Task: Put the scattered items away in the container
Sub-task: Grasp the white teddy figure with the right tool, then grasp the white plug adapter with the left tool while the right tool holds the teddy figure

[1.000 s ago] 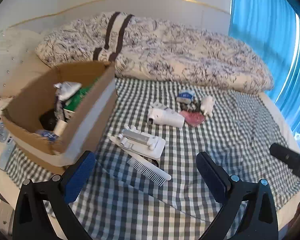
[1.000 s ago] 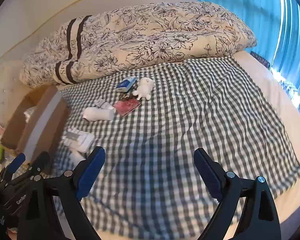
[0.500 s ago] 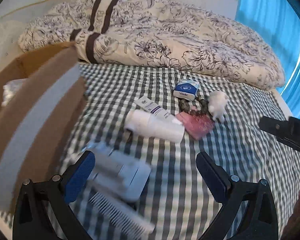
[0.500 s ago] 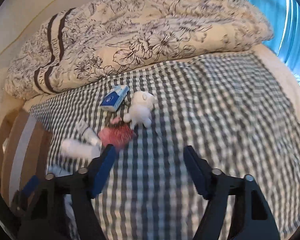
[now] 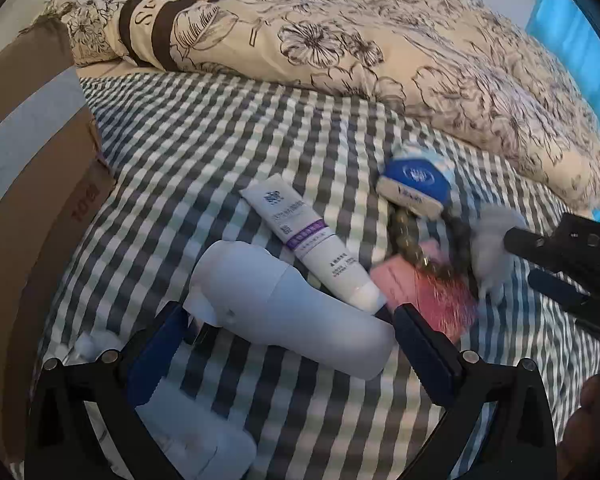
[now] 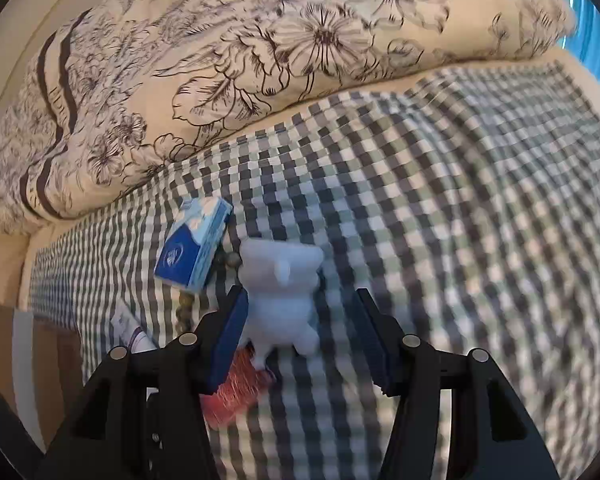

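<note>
Two sets of tongs are seen low over a bed covered with a grey-and-white checked sheet [image 5: 228,128]. The left tongs [image 5: 288,332] are spread wide on either side of a white handheld appliance [image 5: 288,308] lying on its side; whether the pads touch it cannot be told. The right tongs [image 6: 300,340] are likewise parted around a white plush toy [image 6: 280,300], whose left side lies against the left pad, the right pad standing clear of it. Beside the toy a blue tissue pack [image 6: 194,246] is noted, with a string of brown beads [image 5: 410,244] and a pink, blurred flat item [image 5: 432,296] below it. A white cream tube [image 5: 312,244] lies just beyond the appliance. A white item [image 5: 196,440] sits beneath the left tongs, partly hidden. The cardboard box [image 5: 32,184] stands at the left edge of the sheet, apart from the scattered items. A floral duvet [image 6: 260,60] is heaped behind.
</note>
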{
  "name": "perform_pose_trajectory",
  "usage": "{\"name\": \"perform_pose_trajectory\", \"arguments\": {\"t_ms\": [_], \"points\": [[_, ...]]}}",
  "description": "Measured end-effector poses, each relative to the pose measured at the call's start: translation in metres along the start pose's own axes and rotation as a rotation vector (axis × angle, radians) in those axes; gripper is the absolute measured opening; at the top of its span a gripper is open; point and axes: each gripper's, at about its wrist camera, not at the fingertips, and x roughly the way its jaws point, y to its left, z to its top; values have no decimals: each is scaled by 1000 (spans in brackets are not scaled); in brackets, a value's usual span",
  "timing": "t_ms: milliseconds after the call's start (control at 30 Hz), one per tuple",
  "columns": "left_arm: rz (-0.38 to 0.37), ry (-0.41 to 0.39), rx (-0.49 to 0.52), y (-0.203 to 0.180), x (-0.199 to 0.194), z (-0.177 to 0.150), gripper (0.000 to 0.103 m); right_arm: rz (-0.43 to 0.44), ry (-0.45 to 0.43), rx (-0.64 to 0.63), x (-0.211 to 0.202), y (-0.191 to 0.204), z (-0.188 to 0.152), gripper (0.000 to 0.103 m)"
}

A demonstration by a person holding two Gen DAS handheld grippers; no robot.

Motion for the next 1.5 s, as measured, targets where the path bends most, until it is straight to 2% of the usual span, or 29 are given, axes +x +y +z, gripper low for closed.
{"name": "perform_pose_trajectory", "arguments": {"t_ms": [67,100,200,433,600,700,733,767,800,833,933,1033,1133,1200,1233,1333,1500], "points": [[-10,2,-19,0,4,3,103,4,25,6,12,2,4,53],[-15,2,-30,0,7,4,103,-2,40,-2,19,5,4,44],[-33,-14,-32,0,11,8,103,-32,22,-41,26,12,-2,44],[-99,-12,-23,10,6,9,103,-14,-17,-69,-5,-4,-24,44],[-132,-16,-33,19,-18,-3,103,-7,-44,-61,-36,-24,-41,44],[-139,-52,-11,16,-42,-7,103,11,-60,-76,-56,-24,-48,44],[-141,-73,6,13,-54,-8,98,12,-67,-83,-62,-22,-51,44],[-143,-87,22,12,-63,-8,78,13,-75,-90,-68,-18,-53,44],[-140,-97,40,8,-73,-8,72,16,-82,-96,-76,-16,-56,44],[-137,-105,59,5,-84,-9,72,22,-89,-102,-84,-13,-60,44],[-145,-121,77,2,-104,-12,72,39,-104,-114,-108,-9,-74,44],[-155,-102,90,4,-110,-18,73,51,-119,-116,-127,-11,-86,44],[-140,-101,182,2,-110,-28,103,52,-135,-117,-143,-17,-102,44],[-69,-88,226,2,-106,-38,103,47,-144,-112,-149,-23,-111,44],[-62,-69,226,3,-104,-41,103,46,-145,-104,-151,-27,-116,44],[-75,15,159,6,-90,-48,103,55,-139,-76,-152,-36,-122,44],[-73,67,55,-5,-65,-56,103,34,-148,-67,-148,-44,-122,44]]}}
